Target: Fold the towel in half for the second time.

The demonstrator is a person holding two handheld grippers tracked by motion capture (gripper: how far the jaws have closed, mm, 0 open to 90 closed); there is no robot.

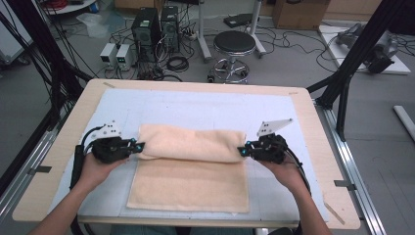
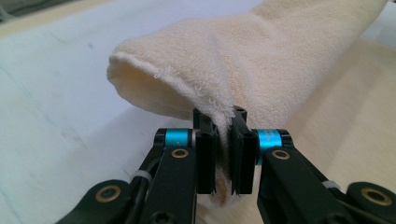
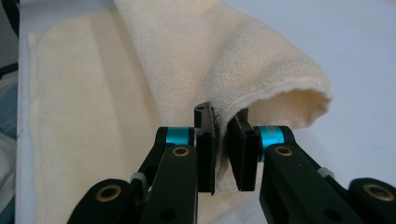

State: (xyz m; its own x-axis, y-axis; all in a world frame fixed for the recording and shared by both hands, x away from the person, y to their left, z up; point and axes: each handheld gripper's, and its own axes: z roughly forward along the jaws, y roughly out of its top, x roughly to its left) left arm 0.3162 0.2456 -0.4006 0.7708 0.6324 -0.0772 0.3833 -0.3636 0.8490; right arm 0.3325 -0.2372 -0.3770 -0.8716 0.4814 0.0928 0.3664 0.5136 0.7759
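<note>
towel (image 1: 191, 166) half folded on table (image 1: 313, 122), left hand-held gripper (image 1: 139, 146) and right hand-held gripper (image 1: 242, 151) each pinching its raised edge

Lab, computer towers (image 1: 155, 28), power supplies (image 1: 116, 53), loose cables (image 1: 177, 62), stool (image 1: 234, 45)

A towel (image 1: 191, 166) is laid on a mat (image 1: 117, 110) covering the table (image 1: 73, 127), its far part folded over onto the near part. The fold's left end is pinched by the left gripper (image 1: 138, 146), its right end by the right gripper (image 1: 242, 150). Behind the table, a stool (image 1: 234, 44) is placed on the floor, computer towers (image 1: 156, 27) to its left.
</note>
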